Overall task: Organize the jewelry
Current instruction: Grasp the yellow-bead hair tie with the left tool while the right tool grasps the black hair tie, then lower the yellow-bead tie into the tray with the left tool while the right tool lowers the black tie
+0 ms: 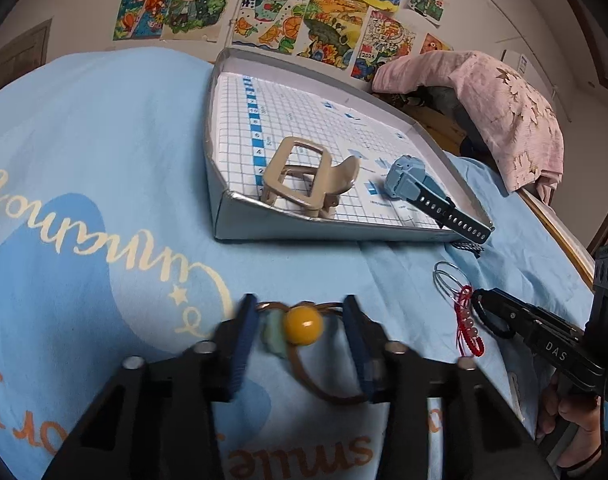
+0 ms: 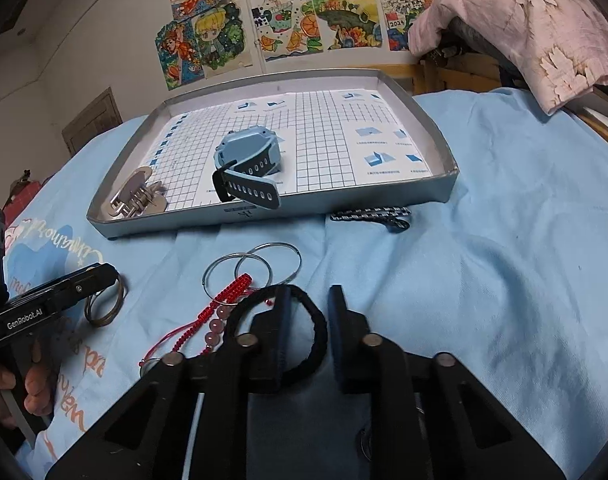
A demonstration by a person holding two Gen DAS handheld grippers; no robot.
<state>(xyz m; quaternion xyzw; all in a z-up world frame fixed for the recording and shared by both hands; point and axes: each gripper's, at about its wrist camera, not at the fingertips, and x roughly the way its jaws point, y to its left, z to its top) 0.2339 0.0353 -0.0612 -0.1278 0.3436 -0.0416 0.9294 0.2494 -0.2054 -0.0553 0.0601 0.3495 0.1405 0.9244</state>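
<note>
Left wrist view showed the left tool (image 1: 300, 336) spread wide over a brown hair tie (image 1: 324, 384) with a yellow bead (image 1: 303, 325), its fingers either side of the bead and not yet closed on it. The tie lay on a light blue bedsheet (image 1: 104, 160), just short of the grey tray (image 1: 324, 236) lined with grid paper. Inside the tray sat a beige claw clip (image 1: 304, 178) and a blue watch (image 1: 420, 188), its strap hanging over the front rim.

The right tool (image 2: 308, 332) also stood open, one finger set inside the loop of a black hair tie (image 2: 304, 332) and the other outside it. Beside it lay a red beaded bracelet (image 2: 220, 312) and silver bangles (image 2: 252, 268).

The risk, judging from this, was a poor catch: the round bead could roll out of the closing fingers, or the pads could pinch the soft sheet along with the tie. The black tie touched the red bracelet and might drag it along.

Only the right wrist view revealed a braided cord (image 2: 372, 214) lying fully against the tray's front wall, and the tray's empty right half. Only the left view showed the yellow bead itself.
</note>
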